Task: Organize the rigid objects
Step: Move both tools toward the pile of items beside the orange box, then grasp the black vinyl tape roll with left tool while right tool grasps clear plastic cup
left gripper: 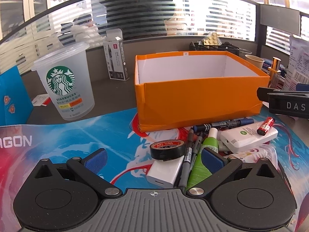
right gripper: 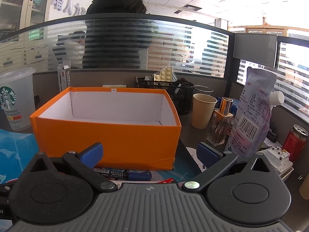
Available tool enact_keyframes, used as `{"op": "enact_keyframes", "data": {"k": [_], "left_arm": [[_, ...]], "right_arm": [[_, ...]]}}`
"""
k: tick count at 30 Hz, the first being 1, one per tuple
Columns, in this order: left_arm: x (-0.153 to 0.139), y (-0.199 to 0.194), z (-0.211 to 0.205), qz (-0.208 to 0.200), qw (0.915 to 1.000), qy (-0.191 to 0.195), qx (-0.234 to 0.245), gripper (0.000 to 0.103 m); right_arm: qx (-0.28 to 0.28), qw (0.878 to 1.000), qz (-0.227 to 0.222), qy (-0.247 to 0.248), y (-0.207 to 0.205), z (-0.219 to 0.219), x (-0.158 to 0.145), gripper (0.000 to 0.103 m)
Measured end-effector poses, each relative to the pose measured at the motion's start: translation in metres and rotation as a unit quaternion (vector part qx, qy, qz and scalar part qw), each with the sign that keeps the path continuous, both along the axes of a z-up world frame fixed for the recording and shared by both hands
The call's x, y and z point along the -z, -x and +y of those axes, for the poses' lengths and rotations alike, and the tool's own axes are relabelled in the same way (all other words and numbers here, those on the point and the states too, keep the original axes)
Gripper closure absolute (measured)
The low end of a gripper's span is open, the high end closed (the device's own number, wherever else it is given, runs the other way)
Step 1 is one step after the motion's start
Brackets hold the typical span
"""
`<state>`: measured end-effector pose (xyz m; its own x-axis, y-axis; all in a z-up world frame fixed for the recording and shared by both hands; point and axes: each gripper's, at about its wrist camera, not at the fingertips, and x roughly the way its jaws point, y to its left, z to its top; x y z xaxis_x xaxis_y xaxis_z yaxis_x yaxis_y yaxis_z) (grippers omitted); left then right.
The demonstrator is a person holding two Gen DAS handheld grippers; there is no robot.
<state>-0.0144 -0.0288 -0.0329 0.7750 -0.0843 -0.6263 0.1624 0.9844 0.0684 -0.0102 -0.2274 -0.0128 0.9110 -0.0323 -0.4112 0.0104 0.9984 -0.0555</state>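
Left gripper (left gripper: 154,160) is hovering wide open, empty, over the tape roll (left gripper: 167,149) just in front of the orange box (left gripper: 199,96). Right gripper (right gripper: 149,153) is hanging wide open, holding nothing, near that box's front wall, above a marker (right gripper: 123,174).

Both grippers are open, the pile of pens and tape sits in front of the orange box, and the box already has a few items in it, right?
Not quite: the orange box is empty, as the right wrist view shows only its bare white interior. The rest holds: the left gripper and right gripper are open, and the black tape roll and pens lie in front of the box.
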Motion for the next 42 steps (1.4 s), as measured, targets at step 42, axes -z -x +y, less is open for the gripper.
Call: {"op": "enact_keyframes", "data": {"k": [42], "left_arm": [[0.03, -0.015, 0.044, 0.033, 0.9968, 0.07, 0.018, 0.0]], "right_arm": [[-0.227, 0.969, 0.078, -0.055, 0.02, 0.023, 0.074, 0.005]]}}
